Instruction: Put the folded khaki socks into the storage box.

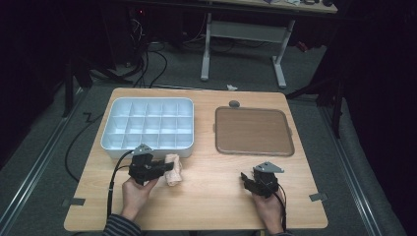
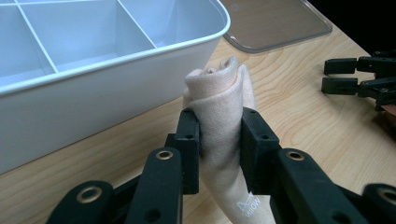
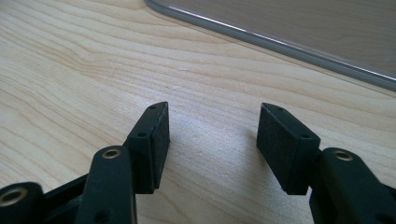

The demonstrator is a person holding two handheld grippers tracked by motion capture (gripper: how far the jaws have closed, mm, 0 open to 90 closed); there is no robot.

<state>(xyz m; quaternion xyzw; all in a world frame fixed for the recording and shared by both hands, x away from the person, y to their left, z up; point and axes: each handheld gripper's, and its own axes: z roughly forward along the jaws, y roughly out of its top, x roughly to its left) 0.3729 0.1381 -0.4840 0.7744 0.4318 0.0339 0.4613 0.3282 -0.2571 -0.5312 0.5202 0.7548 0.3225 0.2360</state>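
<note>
1. Jaws first: we see the left gripper [image 2: 219, 140] clamped on the rolled cloth [image 2: 222, 107], both pads pressed into its sides, the roll standing up between them.
2. Over on the right gripper [image 3: 212, 140] the jaws stand apart with only bare wood between them.
3. We find the cloth [image 1: 173, 169] near the front edge of the table [image 1: 211, 201], left of its middle, just beside the front right corner of the white divided box [image 1: 147, 123].
4. That box wall [image 2: 107, 93] runs close along the left of the cloth, so room there is tight.
5. We have open wood between the two grippers, left [image 1: 160, 168] and right [image 1: 248, 181], well apart.
6. Ahead of the right jaws, the brown lid's [image 3: 299, 28] rim crosses the far right; it lies flat near the table's right edge [image 1: 253, 130].
</note>
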